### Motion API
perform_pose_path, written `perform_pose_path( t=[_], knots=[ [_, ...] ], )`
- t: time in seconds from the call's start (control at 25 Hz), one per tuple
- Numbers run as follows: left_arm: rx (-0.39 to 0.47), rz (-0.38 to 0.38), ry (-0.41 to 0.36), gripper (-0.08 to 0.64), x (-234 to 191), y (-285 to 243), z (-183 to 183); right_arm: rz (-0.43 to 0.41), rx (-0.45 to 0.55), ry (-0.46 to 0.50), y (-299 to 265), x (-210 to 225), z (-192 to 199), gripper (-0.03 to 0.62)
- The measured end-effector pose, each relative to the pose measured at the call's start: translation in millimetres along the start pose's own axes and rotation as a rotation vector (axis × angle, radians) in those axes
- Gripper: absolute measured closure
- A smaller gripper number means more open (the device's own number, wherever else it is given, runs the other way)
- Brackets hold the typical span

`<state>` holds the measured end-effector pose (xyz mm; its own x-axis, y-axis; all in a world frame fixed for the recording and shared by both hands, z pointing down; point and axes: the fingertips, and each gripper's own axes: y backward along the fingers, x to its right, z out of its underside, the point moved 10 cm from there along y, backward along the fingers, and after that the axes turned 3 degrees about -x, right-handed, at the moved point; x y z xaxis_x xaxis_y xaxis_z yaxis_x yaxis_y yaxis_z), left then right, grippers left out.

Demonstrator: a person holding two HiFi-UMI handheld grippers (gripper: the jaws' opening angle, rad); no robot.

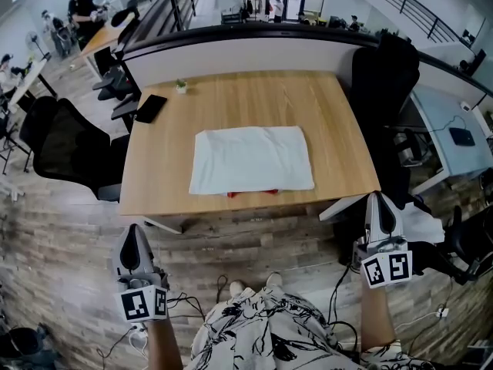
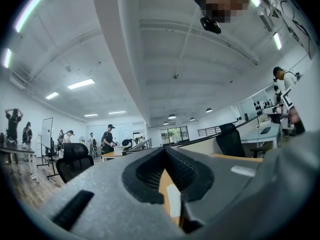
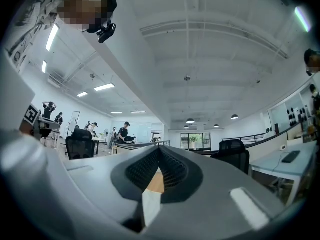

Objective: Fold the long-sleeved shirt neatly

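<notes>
The white shirt (image 1: 252, 160) lies folded into a flat rectangle in the middle of the wooden table (image 1: 331, 110); a bit of red shows under its near edge. Both grippers hang off the table, on the near side, and hold nothing. My left gripper (image 1: 133, 241) is shut, low at the left, short of the table's near left corner. My right gripper (image 1: 380, 206) is shut just off the near right corner. In the left gripper view the closed jaws (image 2: 165, 151) fill the lower half, with a strip of table and white shirt (image 2: 173, 200) seen between them. The right gripper view shows the same through its shut jaws (image 3: 160, 151).
A black phone (image 1: 150, 108) and a small potted plant (image 1: 181, 85) sit at the table's far left. Black office chairs stand at the left (image 1: 65, 149) and at the right (image 1: 385, 83). Cables lie on the wood floor near my feet (image 1: 254, 286). People work at desks far off.
</notes>
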<state>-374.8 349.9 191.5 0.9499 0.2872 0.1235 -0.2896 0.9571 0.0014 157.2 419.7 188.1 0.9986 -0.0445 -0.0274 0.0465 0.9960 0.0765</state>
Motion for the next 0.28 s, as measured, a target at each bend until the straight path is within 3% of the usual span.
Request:
perform_pose_path(
  t=[0.28],
  knots=[
    [0.0, 0.007, -0.001, 0.56, 0.6, -5.3, 0.4, -0.007, -0.01, 0.003, -4.3, -1.2, 2.6, 0.584]
  ],
)
